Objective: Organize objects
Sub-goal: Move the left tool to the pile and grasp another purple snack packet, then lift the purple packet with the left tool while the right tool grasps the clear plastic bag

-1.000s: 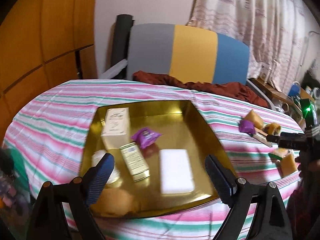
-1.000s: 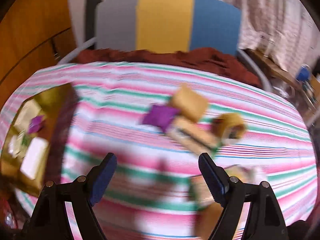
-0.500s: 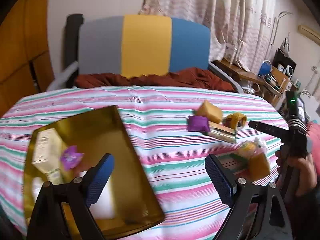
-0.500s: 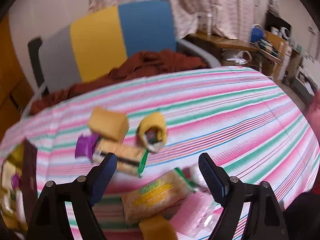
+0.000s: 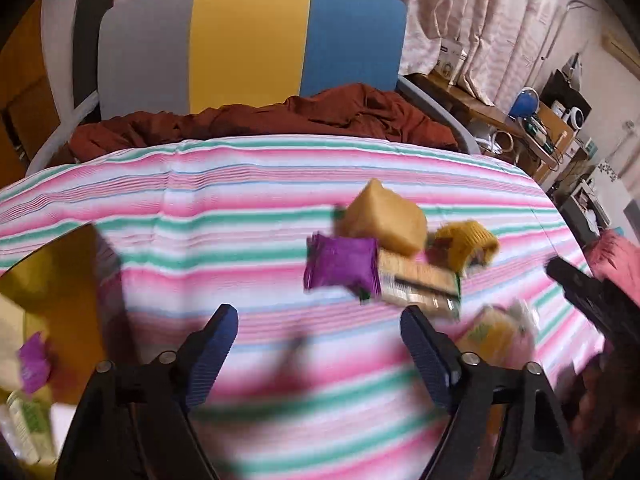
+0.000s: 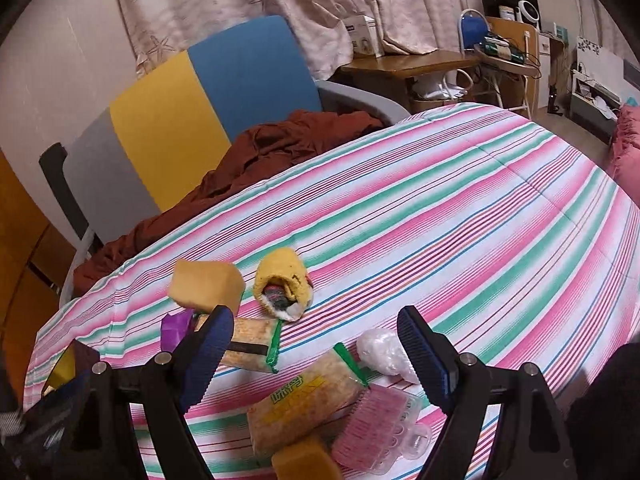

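Note:
My left gripper [image 5: 320, 344] is open and empty above the striped cloth, short of a purple packet [image 5: 342, 266], a yellow sponge [image 5: 382, 218], a cracker pack [image 5: 416, 284] and a yellow knit pouch [image 5: 466, 242]. A gold tray [image 5: 52, 280] with items lies at the left. My right gripper [image 6: 316, 352] is open and empty over a green-edged cracker pack [image 6: 304, 404], a pink clear case [image 6: 376, 424], a white wad [image 6: 382, 350] and an orange block [image 6: 306, 462]. The sponge [image 6: 206, 286], the pouch [image 6: 282, 284] and the other cracker pack [image 6: 250, 344] lie beyond.
A grey, yellow and blue chair [image 5: 248, 40] with a rust-red cloth [image 5: 280, 118] stands behind the table. A wooden side table [image 6: 408, 62] with clutter is at the back right. The right gripper's body [image 5: 588, 296] shows at the right of the left wrist view.
My left gripper has swung right, from over the gold tray to the loose pile. My right gripper has moved right and closer over the near items. Both stay open.

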`<state>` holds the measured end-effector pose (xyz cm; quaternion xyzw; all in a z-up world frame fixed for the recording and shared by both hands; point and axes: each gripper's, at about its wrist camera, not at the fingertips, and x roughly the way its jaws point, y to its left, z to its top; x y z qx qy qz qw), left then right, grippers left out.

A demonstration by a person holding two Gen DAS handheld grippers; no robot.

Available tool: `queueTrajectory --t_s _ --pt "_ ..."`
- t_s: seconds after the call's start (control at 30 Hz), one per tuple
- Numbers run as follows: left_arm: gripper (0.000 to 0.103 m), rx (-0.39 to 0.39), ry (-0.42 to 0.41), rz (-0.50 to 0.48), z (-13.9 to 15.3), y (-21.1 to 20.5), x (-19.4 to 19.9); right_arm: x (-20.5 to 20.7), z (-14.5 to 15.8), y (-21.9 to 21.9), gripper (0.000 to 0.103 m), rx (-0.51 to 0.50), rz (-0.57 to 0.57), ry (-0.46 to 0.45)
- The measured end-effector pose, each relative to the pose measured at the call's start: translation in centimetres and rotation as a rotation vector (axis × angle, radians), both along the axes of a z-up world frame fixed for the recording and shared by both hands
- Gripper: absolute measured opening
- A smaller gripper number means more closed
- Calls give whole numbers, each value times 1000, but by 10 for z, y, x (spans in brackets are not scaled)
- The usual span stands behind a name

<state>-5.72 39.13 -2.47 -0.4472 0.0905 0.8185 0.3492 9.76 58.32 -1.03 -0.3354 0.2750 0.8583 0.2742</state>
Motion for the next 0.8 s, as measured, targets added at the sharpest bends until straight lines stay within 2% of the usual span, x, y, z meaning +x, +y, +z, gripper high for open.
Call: queueTrajectory --t_s 0.2,0.27,0.3,0.33,0.4,0.5,0.6,0.63,0.7,0.8 --pt "82 -25 -17 -20 -22 40 -24 0 -5 5 86 -41 4 5" --pt "85 -17 34 -34 -21 51 -27 -1 -6 6 85 -48 7 5" --pt "87 -28 75 -78 -22 59 -27 -1 -6 6 85 -52 7 4" --pt "88 -49 83 -102 -24 65 -28 -1 -7 7 85 -57 7 2" --pt "93 -95 46 -141 -35 76 -34 -2 -8 8 85 -59 8 -1" --pt "93 -130 1 -127 -52 82 -46 -3 -8 7 85 -63 13 -1" --pt "81 -77 -72 -76 -62 76 -59 -3 -7 8 85 -55 7 -1" --pt "79 -72 -63 -68 -62 74 -59 -2 -7 9 85 -56 4 1" --pt "59 -88 -28 -84 -62 74 -54 0 -7 12 85 -61 -10 8" --pt "52 -111 9 -101 -62 72 -51 4 -8 16 85 -74 -29 14"
